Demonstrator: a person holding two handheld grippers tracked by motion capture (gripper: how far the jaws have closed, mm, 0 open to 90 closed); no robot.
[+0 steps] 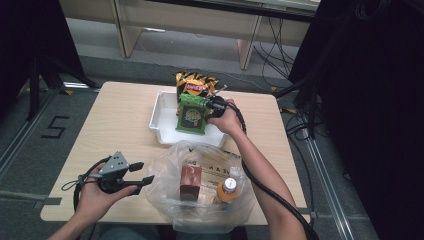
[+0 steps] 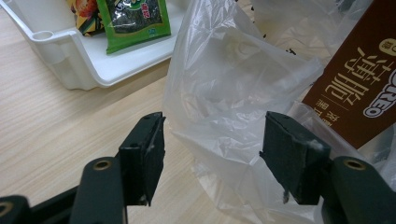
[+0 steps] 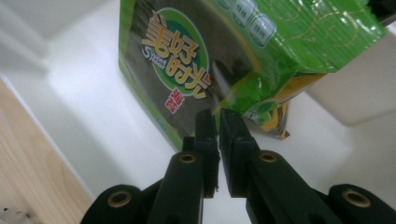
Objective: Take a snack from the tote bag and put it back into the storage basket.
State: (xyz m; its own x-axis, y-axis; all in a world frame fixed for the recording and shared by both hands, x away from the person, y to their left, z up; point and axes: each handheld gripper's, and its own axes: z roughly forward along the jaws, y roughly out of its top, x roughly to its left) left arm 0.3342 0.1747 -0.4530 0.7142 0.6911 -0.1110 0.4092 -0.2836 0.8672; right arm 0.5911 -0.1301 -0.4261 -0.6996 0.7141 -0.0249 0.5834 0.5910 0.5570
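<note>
A green snack packet (image 1: 192,114) (image 3: 196,60) (image 2: 133,21) hangs over the white tray (image 1: 161,119); my right gripper (image 1: 212,107) (image 3: 218,116) is shut on its edge, lifting it slightly. Behind it in the tray leans a yellow-and-black chip bag (image 1: 196,83). Near the table's front stands a clear plastic bag (image 1: 200,185) (image 2: 233,93) holding a brown Oreo box (image 1: 190,182) (image 2: 359,79) and an orange bottle (image 1: 227,190). My left gripper (image 1: 142,174) (image 2: 212,154) is open just left of the bag, the bag's loose rim between its jaws, untouched by the pads.
The wooden table (image 1: 120,125) has bare surface at the left. Cables trail from both grippers. Black curtains stand at both sides, and desk legs and cables lie on the floor beyond the far edge.
</note>
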